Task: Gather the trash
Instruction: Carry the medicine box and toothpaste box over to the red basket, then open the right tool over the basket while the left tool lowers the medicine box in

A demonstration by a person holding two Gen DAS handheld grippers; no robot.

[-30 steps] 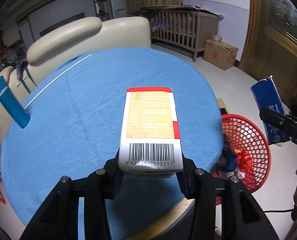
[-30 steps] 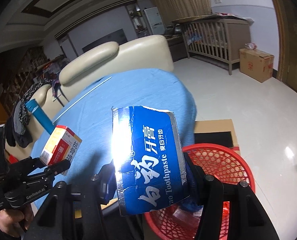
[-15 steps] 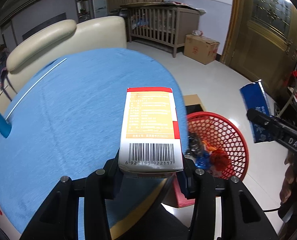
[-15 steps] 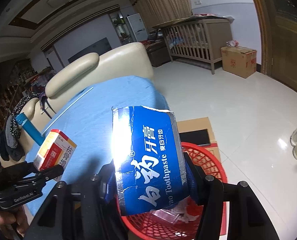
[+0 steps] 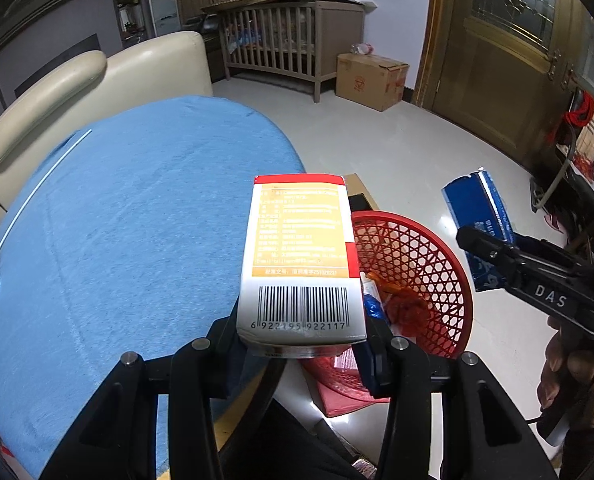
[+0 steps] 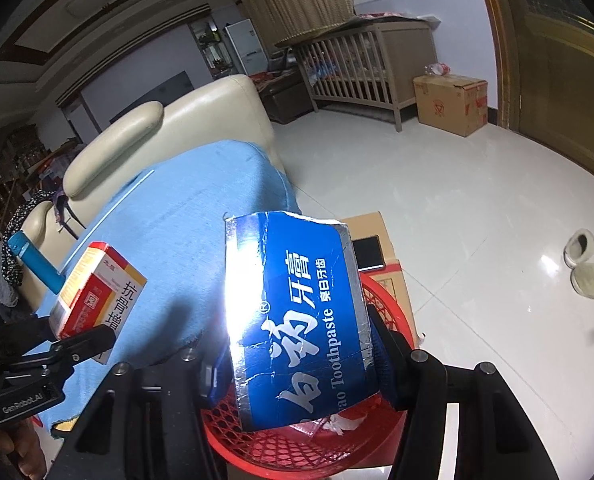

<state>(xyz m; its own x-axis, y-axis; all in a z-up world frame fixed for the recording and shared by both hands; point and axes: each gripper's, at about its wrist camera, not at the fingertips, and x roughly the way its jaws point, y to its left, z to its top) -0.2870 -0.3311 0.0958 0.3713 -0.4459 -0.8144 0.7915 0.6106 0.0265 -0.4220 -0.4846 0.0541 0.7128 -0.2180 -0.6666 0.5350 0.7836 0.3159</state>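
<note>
Left gripper [image 5: 302,340] jaws clamped on orange medicine box [image 5: 303,256]; right gripper [image 6: 302,354] jaws clamped on blue toothpaste box [image 6: 297,312] — red basket [image 5: 417,256] just below, beyond both jaws; blue table [image 5: 129,220] left.

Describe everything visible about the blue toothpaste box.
The blue toothpaste box looks like glossy cardboard with silver edges, white Chinese characters and the word "Toothpaste". It is creased, its far end torn open and ragged. The right tongs clamp its near end from both sides, holding it tilted in the air above the red mesh basket. Glare washes out its left face.
</note>
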